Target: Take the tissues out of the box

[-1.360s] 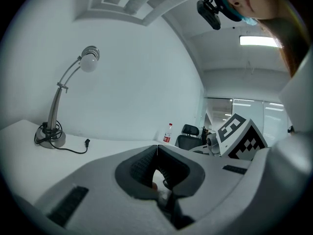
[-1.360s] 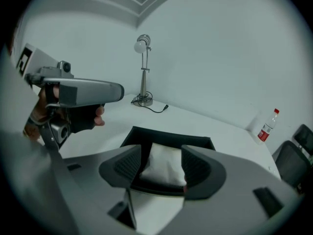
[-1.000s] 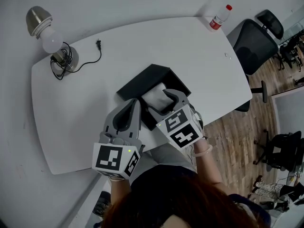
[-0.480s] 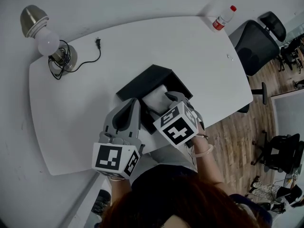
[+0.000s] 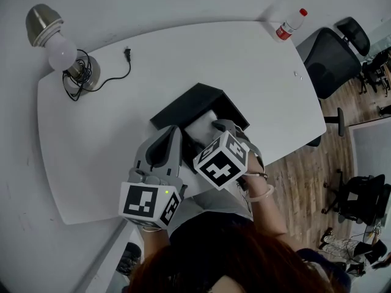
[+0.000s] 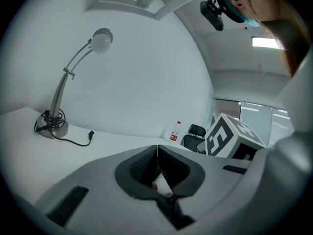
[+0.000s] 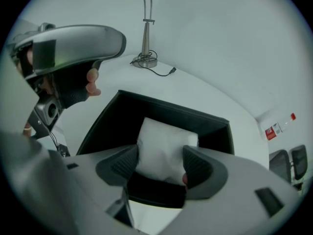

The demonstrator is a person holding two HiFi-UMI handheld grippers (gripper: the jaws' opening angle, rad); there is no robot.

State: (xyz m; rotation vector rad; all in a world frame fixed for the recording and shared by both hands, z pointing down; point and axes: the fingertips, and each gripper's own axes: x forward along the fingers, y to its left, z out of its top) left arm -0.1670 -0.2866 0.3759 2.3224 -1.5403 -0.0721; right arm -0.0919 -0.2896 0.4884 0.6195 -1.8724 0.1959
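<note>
On table (image 5: 91, 139), tissues (image 7: 164, 148) in black box (image 7: 122, 114) sit between just-opened jaws of right gripper (image 7: 160, 164).

- The left gripper (image 6: 157, 150) was held almost level over the near edge of the table (image 5: 91, 139), its jaws closed together with nothing between them.
- The right gripper (image 7: 160, 163), just beside it, pointed steeply down. Its jaws had just been opening and stood wide apart, with the tissues (image 7: 164, 143) between the pads.
- The right forearm (image 5: 273, 215) reached forward from the body.

Tissues (image 5: 203, 123) mostly hidden behind right gripper (image 5: 211, 134) (head view); bottle (image 5: 287, 24) label unreadable
</note>
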